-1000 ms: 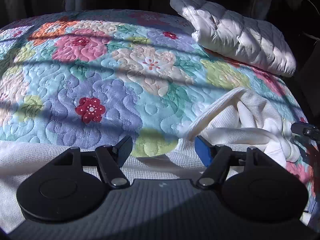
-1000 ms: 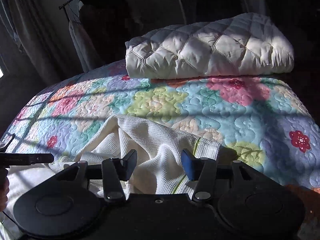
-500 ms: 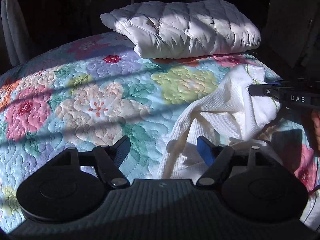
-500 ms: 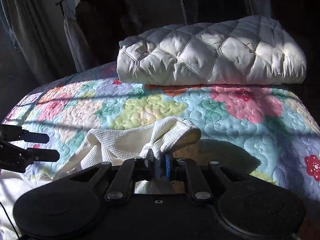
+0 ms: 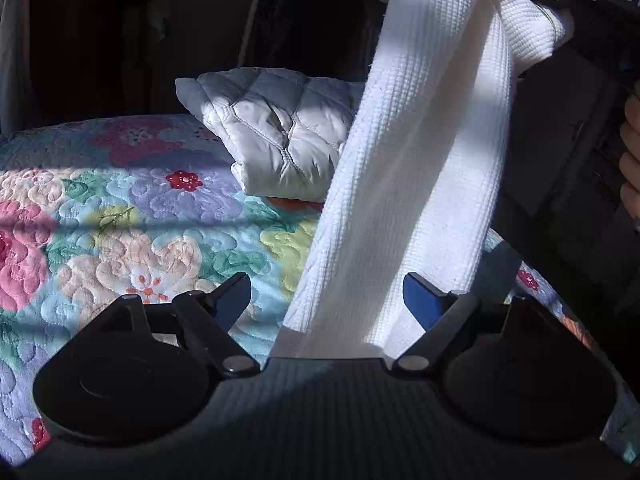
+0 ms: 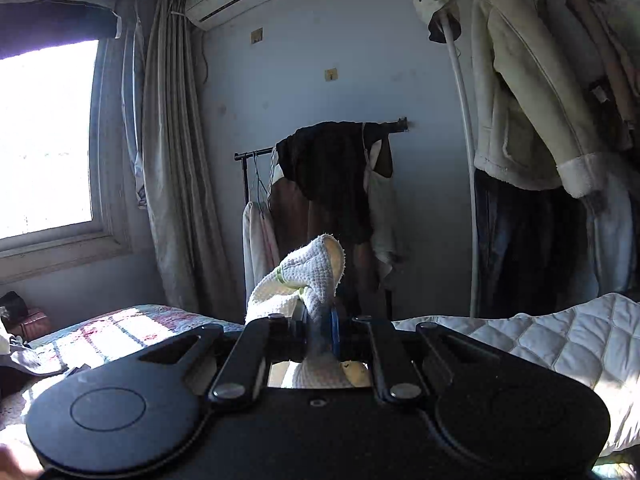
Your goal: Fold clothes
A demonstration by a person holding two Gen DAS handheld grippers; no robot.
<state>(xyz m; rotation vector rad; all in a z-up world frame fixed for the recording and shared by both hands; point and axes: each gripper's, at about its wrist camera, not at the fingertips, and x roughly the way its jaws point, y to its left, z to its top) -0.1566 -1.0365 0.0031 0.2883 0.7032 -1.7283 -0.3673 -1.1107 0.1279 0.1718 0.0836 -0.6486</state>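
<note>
My R hand-held gripper (image 6: pixel 320 330) is clamped on the white waffle garment (image 5: pixel 416 168); L hand-held gripper (image 5: pixel 328 296) spread apart w/ cloth hanging between its fingers.

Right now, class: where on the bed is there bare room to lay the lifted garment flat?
The floral quilt is bare left of the hanging white waffle garment and in front of the folded white padded quilt. It is crowded at the far end under that padded quilt, and at the right, where the garment drapes.
</note>
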